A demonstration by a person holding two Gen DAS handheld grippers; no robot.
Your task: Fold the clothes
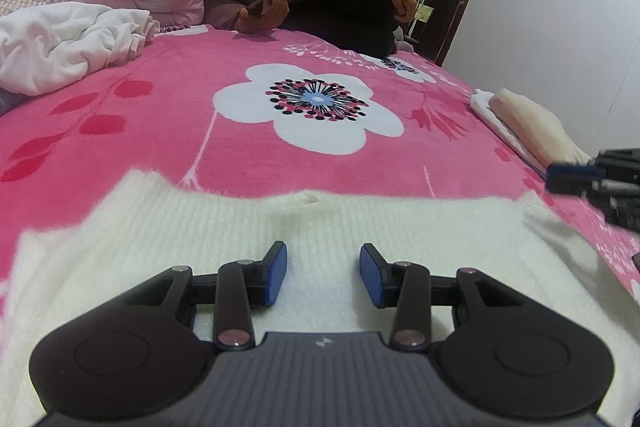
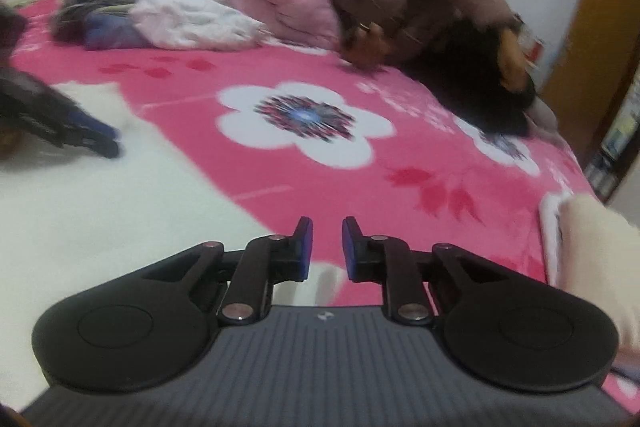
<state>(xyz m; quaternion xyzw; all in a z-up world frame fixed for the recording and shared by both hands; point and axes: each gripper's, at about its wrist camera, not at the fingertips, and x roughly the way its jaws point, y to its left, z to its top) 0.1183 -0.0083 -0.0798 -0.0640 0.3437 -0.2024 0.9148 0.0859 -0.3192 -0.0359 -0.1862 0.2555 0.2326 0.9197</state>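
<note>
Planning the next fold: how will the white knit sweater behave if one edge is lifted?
The white ribbed sweater will probably flop and drape, since it lies limp and flat on the pink blanket. Its fuzzy knit likely grips that plush surface, so pushing would bunch it rather than slide it.

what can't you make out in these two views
- White sweater: hem and sleeves cut off by the frame edge and left gripper body, left wrist view.
- Right gripper: right wrist view is motion-blurred; clothes pile unreadable.
- Folded cream stack: partly hidden, cropped.
</note>
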